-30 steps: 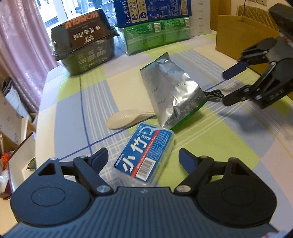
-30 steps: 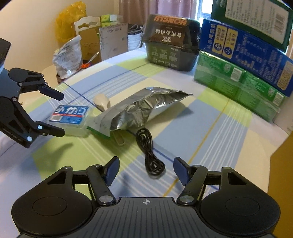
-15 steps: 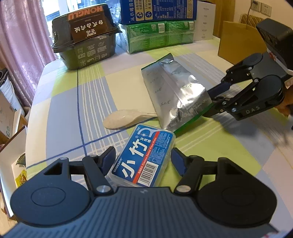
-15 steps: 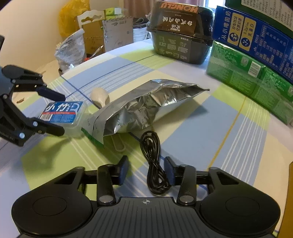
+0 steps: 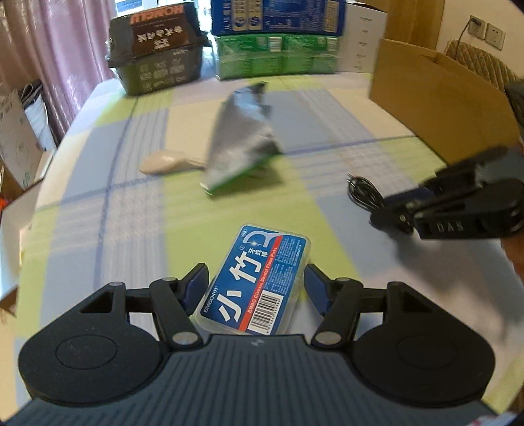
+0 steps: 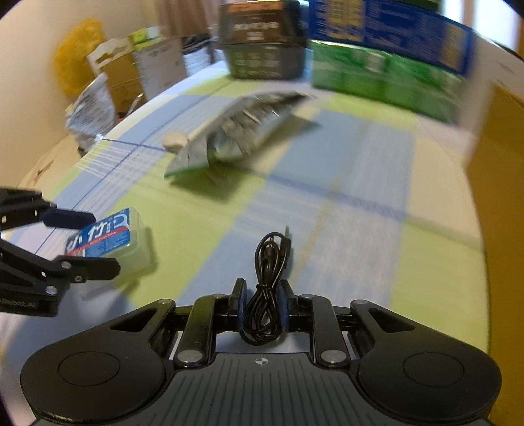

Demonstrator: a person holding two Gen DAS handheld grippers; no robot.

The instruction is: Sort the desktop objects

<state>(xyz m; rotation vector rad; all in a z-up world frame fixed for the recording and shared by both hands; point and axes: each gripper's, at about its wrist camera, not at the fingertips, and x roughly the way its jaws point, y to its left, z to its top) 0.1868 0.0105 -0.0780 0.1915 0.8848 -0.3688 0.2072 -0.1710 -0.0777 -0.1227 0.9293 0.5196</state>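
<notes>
Black cable [image 6: 267, 281] clenched in right claw [image 6: 262, 303]; left claw [image 5: 256, 286] straddles blue floss box [image 5: 255, 280], grip unclear, on checked surface [image 5: 131, 229].

Home room: checked tablecloth [image 5: 137, 183] on table, pink curtain [image 5: 49, 59], stacked grocery boxes [image 5: 278, 39], wall sockets [image 5: 486, 29].

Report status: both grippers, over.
Right gripper shut on cable. Left gripper open around floss box, no clamp yet. Foil bag ahead, nothing blocking.

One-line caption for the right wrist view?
Right gripper shut on coiled black cable; left gripper straddles floss pick box.
</notes>
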